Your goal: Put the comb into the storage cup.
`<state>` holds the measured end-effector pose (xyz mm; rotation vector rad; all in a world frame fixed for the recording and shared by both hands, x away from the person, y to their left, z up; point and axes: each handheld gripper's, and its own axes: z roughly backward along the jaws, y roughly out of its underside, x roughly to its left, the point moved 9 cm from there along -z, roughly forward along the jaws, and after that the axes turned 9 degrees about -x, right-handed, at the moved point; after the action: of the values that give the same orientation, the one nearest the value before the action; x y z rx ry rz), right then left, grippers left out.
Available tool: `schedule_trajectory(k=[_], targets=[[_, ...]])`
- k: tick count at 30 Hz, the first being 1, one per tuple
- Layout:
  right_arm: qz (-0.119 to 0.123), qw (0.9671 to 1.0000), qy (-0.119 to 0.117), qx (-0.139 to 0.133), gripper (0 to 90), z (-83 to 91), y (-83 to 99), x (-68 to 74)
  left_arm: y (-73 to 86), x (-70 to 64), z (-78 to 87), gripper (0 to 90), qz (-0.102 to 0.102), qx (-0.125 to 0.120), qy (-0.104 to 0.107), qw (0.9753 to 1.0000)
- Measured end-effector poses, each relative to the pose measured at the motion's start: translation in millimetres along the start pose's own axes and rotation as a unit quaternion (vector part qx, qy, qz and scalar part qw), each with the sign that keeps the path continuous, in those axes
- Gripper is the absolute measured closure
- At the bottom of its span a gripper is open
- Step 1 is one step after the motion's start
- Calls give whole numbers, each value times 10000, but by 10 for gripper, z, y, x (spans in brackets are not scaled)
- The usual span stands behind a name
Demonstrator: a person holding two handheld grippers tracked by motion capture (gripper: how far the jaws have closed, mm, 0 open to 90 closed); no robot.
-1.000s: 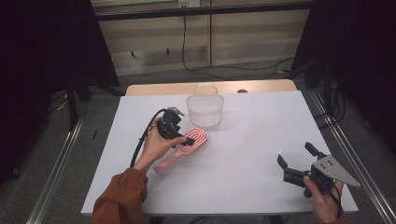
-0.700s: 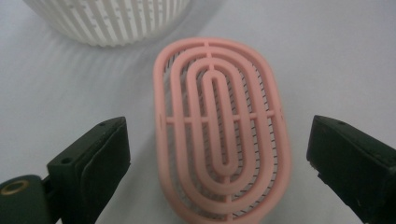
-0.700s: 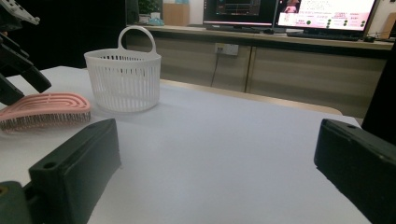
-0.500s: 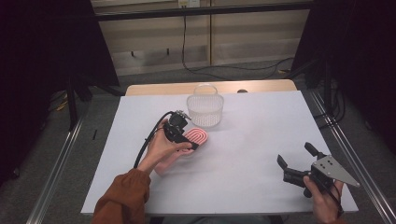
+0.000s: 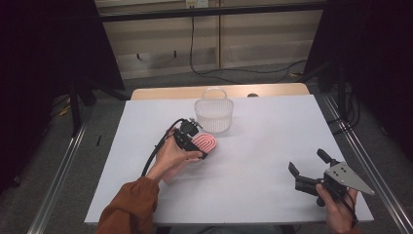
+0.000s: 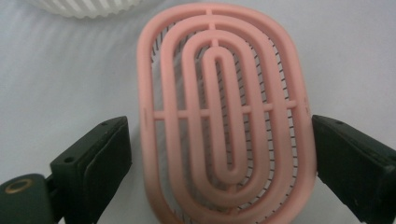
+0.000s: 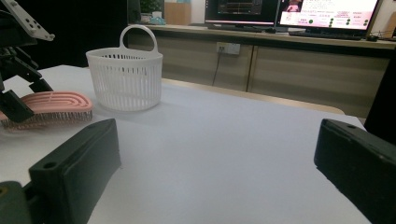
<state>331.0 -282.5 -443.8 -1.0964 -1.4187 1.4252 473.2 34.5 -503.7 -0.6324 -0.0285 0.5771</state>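
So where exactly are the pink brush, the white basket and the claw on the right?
pink brush [image 6: 219, 116]: left gripper view, on its ribbed oval back.
white basket [image 5: 214, 116]: high view, on its slatted front wall.
right claw [image 5: 307, 168]: high view, in the gap between its two black tips.

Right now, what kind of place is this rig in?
Likely a lab or office set up for recording. A white table stands inside a metal frame with dark curtains at the sides, and monitors sit on a counter behind. On the table: a brush and a basket.

Rust sleeve [image 5: 129, 207] (2 black grippers).
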Motion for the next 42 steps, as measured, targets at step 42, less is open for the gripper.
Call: schedule_trajectory(k=[42], targets=[[-15,10000,-72,13,0,1,6,14,24,-32,-94,192,-65,207,13,9998]])
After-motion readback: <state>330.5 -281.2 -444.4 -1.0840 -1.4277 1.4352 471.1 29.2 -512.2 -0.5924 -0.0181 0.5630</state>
